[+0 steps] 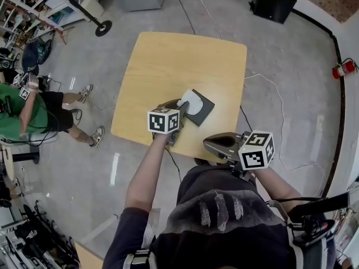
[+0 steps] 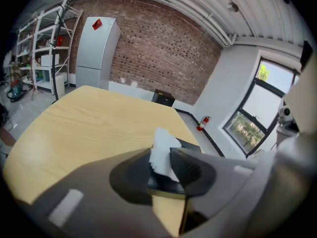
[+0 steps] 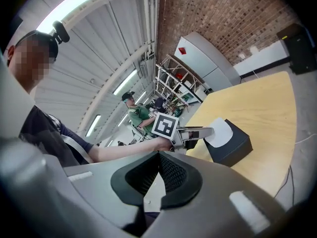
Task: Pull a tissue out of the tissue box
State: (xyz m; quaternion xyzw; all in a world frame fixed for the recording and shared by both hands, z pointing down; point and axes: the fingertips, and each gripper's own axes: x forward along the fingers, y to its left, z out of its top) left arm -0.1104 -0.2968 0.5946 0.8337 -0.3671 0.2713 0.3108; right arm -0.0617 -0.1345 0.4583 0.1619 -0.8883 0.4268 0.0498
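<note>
Pinching tissue (image 2: 162,140), left claw (image 2: 161,158), hidden overhead

I'm looking down on a grey concrete floor (image 1: 291,94) with a light wood table (image 1: 168,60) standing in the middle. Thin cables (image 1: 279,111) are trailing over the floor to its right. A black box (image 1: 274,0) is sitting by the far wall, and a red fire extinguisher (image 1: 343,69) by the right one. A brick wall (image 2: 163,53) is running behind a tall grey cabinet (image 2: 96,48) and a metal shelf rack (image 2: 42,58). Daylight is coming through a window (image 2: 247,125) in the white side wall. Strip lights (image 3: 74,4) are glowing on the ribbed ceiling. A person in a green shirt (image 1: 22,108) is standing off to the left.
</note>
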